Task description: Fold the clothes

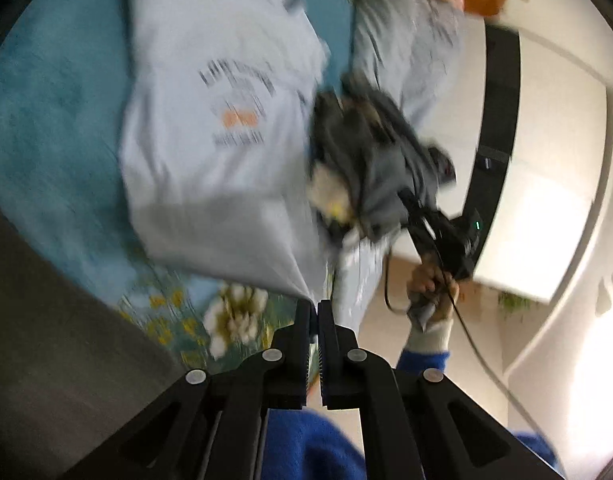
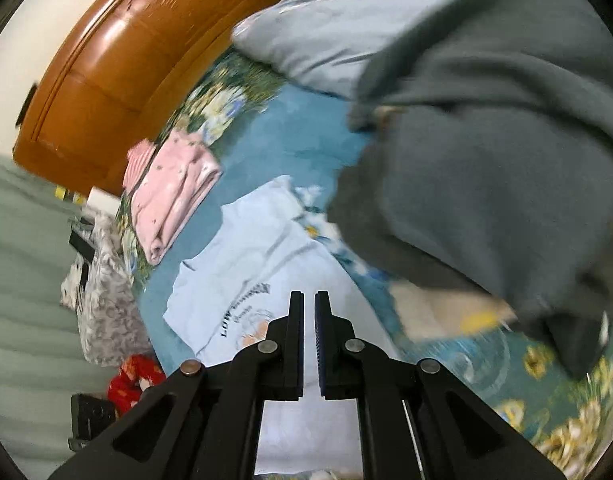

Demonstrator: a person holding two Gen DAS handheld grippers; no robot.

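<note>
A light blue T-shirt with a dark and orange print lies over the teal floral bedspread. My left gripper is shut on one of its lower corners, pulling the cloth taut. A dark grey garment with a cream lining is heaped right of the shirt. A hand holds my right gripper just beyond that heap, its tips hidden in the left wrist view. In the right wrist view the right gripper hovers shut over the T-shirt, nothing visible between its tips. The dark grey garment bulks close on its right.
A folded pink garment lies left of the shirt near the brown wooden headboard. A pale blue pillow sits at the top. Grey patterned cloth and a red item lie at the bed's left edge. A blue sleeve shows below.
</note>
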